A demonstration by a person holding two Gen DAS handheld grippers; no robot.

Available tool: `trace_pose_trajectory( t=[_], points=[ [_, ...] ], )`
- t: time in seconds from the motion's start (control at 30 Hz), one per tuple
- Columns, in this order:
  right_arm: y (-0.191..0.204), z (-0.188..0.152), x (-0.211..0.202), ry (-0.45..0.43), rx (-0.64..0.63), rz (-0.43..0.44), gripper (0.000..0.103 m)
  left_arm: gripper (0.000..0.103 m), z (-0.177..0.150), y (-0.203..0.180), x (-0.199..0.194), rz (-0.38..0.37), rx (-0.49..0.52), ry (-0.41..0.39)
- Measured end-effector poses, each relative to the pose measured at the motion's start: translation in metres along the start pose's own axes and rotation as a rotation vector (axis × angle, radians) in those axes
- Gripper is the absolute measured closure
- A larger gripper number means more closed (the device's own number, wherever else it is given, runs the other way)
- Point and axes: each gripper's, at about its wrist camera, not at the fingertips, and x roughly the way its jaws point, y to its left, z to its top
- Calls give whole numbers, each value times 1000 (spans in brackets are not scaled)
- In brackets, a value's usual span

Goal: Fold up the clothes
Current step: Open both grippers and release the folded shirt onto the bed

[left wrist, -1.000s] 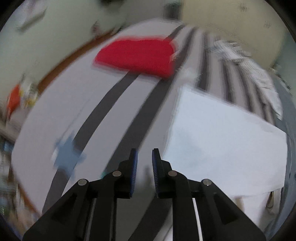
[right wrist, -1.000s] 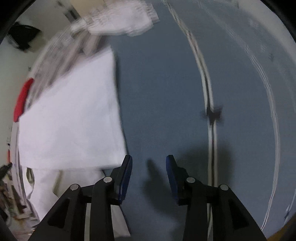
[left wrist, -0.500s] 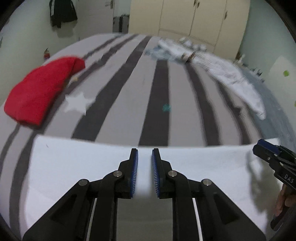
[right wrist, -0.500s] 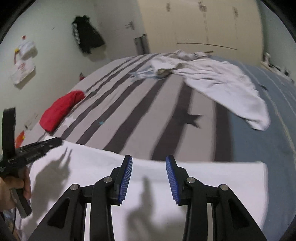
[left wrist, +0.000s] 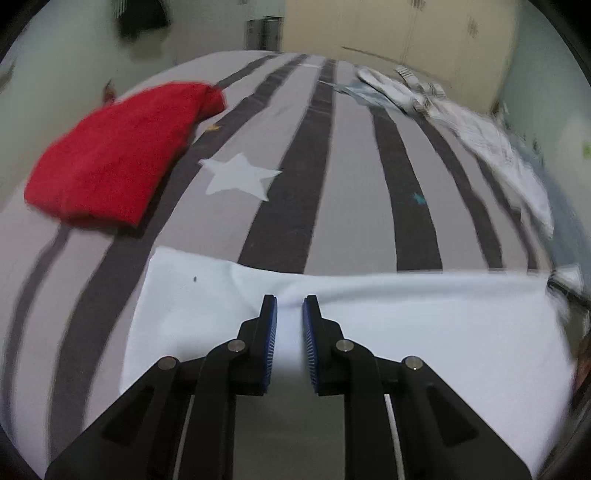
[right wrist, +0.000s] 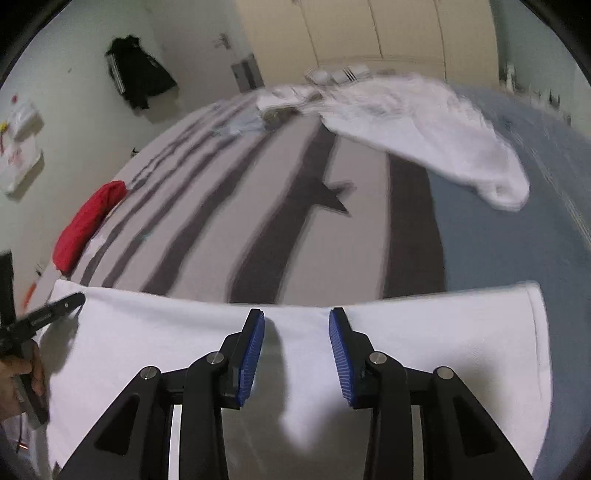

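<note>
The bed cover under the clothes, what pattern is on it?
The bed cover has grey and dark stripes with stars, best seen in the left wrist view.

Both wrist views look low across white garment [left wrist: 424, 325] toward wardrobe [right wrist: 369, 33].

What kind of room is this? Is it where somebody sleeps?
Most likely a bedroom. A big bed with a striped cover fills the view, tall wardrobe doors line the far wall, and a dark jacket hangs up.
</note>
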Motion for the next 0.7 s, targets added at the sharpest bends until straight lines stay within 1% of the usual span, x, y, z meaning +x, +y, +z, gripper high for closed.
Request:
trace_pose_trajectory(
  t=[0.1,0.13,0.17,0.23,0.27,0.3,0.33,0.37,0.4,0.43,0.47,0.5,0.53,0.6,0.63,0.67,0.7],
  points=[
    [2,6,0,20,-57,8,76,89,6,7,-4,0,-25,4],
    [3,8,-2,20,-71,2,76,89,9,15,-6,18,-36,-4],
    [1,10,-5,17,-69,-5,76,89,12,22,-8,38,-46,-13],
    [-10,13,-11,4,-49,-26,73,89,12,39,-4,67,-63,3],
    [-19,13,-14,-5,-35,-44,73,89,10,49,0,61,-70,19],
    [-30,14,-13,0,-13,-56,73,90,10,50,1,59,-50,22],
    [-44,14,-12,6,22,-62,77,90,10,51,1,58,-30,24],
    [-51,15,-13,5,37,-68,85,89,13,51,-2,57,-35,19],
    [-55,17,-15,3,43,-76,86,89,16,51,-6,56,-43,13],
    [-58,19,-17,0,48,-83,86,89,20,51,-9,55,-50,8],
    [-62,21,-19,-2,54,-91,85,86,21,56,-12,70,-78,-14],
    [-62,18,-26,-2,55,-91,82,81,20,60,-10,101,-83,1],
    [-61,14,-35,-1,54,-87,75,78,19,65,-5,129,-83,32],
    [-58,4,-53,1,53,-80,74,73,17,77,-9,114,-119,48],
    [-56,-1,-62,2,53,-77,74,73,16,80,-16,121,-140,40],
    [-55,-6,-71,3,52,-73,74,72,13,82,-29,100,-171,28],
    [-53,-11,-80,5,52,-69,74,69,11,85,-43,78,-204,16]
  ],
)
